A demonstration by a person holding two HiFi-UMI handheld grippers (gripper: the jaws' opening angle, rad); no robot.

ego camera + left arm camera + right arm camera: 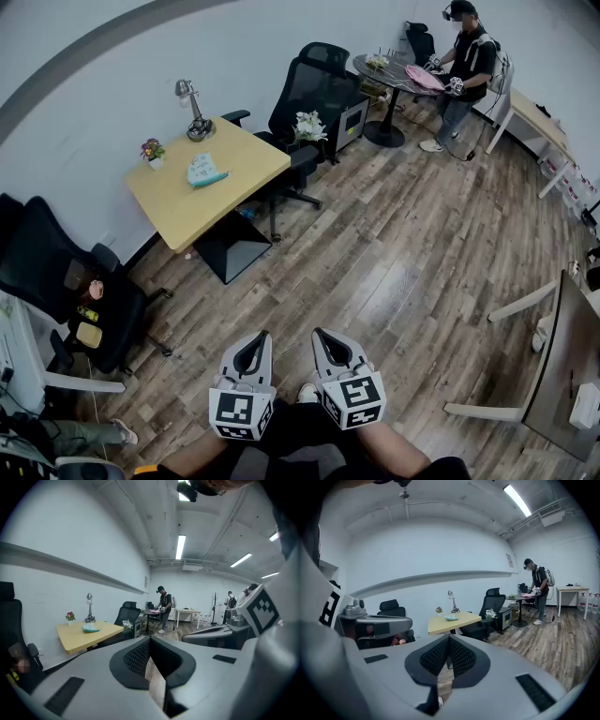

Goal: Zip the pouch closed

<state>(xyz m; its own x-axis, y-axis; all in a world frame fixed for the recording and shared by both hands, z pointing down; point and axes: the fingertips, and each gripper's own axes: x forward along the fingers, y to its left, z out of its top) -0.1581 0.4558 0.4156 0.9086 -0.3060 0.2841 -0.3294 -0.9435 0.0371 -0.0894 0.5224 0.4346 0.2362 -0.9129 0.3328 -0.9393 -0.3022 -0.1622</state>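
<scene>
Your left tongs (255,345), right tongs (326,341): both pressed together, empty, low over floor (394,262). Pouch (205,172) lies flat on yellow surface (239,150), well apart from you; its long axis too small to read.

teal pouch (204,172), yellow table (242,153), black chair (314,82).

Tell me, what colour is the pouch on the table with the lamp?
Light blue-green, with a bit of white. The pouch shows best in the head view.
</scene>
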